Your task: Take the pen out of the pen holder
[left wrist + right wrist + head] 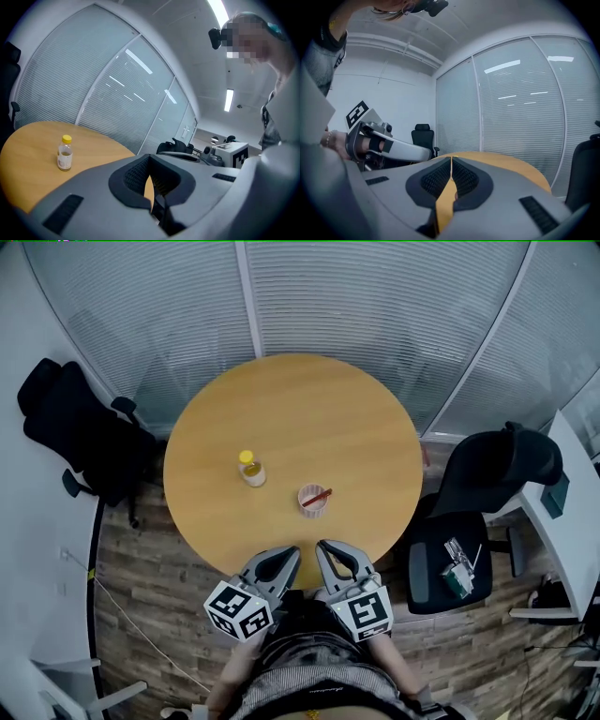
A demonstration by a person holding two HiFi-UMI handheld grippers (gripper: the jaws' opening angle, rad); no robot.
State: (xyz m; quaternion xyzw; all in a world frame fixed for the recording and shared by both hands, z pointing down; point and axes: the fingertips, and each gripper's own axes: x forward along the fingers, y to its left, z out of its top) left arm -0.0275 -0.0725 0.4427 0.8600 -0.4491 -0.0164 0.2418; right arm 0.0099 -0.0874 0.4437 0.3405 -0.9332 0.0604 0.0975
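Observation:
A small pale pen holder (313, 500) stands on the round wooden table (356, 418), right of centre, with a red pen (319, 495) leaning inside it. My left gripper (292, 553) and right gripper (322, 547) hover side by side over the table's near edge, short of the holder, both shut and empty. In the left gripper view the jaws of my left gripper (149, 158) meet at the tips, with the table (28, 154) beyond them. The right gripper view shows my right gripper (451, 160) shut too. Neither gripper view shows the holder or pen.
A small bottle with a yellow cap (250, 469) (64, 152) stands left of the holder. One black office chair (80, 432) sits left of the table; another (469, 521) on the right carries small items. A white desk (562, 512) runs along the right, glass walls with blinds behind.

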